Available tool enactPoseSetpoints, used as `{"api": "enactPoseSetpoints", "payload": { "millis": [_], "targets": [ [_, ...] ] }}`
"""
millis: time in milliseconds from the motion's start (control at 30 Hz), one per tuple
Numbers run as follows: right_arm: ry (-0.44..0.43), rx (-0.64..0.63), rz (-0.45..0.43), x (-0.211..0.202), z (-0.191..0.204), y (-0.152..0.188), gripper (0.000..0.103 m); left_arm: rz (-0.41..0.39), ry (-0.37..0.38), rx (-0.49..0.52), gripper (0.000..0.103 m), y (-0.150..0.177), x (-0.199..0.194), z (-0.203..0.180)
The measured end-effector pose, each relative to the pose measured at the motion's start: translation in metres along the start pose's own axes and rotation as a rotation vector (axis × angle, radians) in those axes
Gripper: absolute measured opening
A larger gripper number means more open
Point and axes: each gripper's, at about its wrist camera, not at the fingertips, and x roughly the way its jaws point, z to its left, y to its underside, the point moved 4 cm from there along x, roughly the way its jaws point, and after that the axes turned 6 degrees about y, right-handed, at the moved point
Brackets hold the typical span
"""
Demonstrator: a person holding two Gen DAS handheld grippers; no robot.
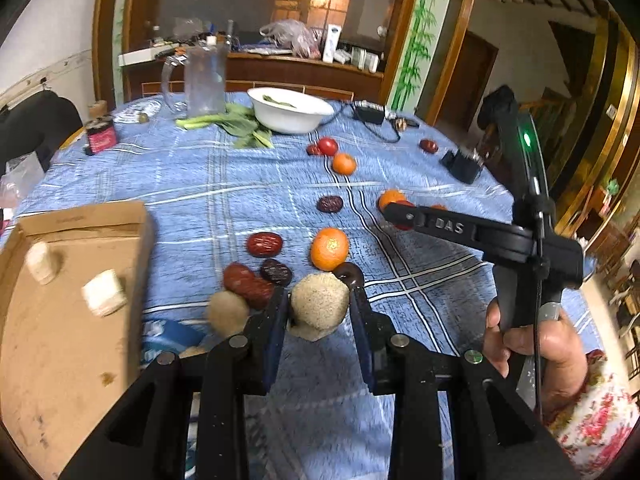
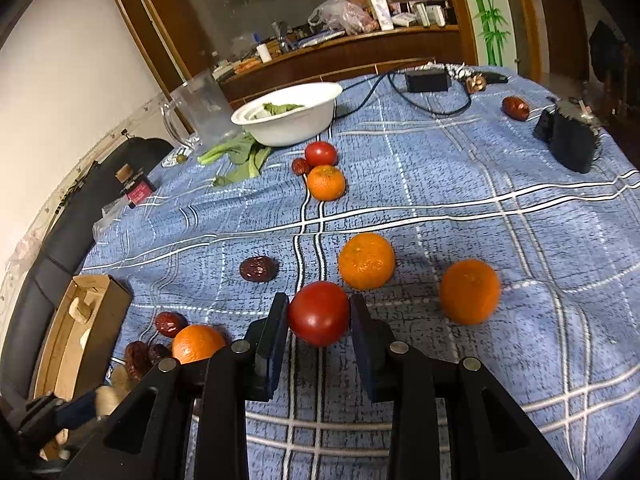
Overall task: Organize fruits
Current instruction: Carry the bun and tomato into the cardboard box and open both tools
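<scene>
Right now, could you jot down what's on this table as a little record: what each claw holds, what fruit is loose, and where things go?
left gripper: jaws around a beige fuzzy ball
right gripper: jaws around a round red tomato
loose fruit: orange tangerines, wrinkled dark red dates, a second tomato
container: open brown cardboard box at the table's left edge, two pale blocks inside
surface: blue plaid tablecloth
also there: white bowl, clear plastic jug

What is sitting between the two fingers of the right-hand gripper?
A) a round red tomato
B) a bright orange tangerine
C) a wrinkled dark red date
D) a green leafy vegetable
A: in the right wrist view, the round red tomato sits squarely between the two black fingers of the right gripper, while the orange tangerines lie apart on the blue checked tablecloth.
</scene>
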Motion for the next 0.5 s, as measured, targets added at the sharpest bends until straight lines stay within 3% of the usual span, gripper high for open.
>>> {"api": "enactPoseSetpoints", "payload": {
  "millis": [233, 500],
  "targets": [
    [-0.026, -0.026, -0.06, -0.058, 0.019, 0.019, 0.032, -0.089, -0.014, -0.067, 0.031, 0.002, -0.068, 0.038],
    [-0.049, -0.139, -0.081, -0.112, 0.074, 0.022, 0.033, -0.166, -0.131, -0.114, 0.031, 0.009, -0.15, 0.101]
  ]
}}
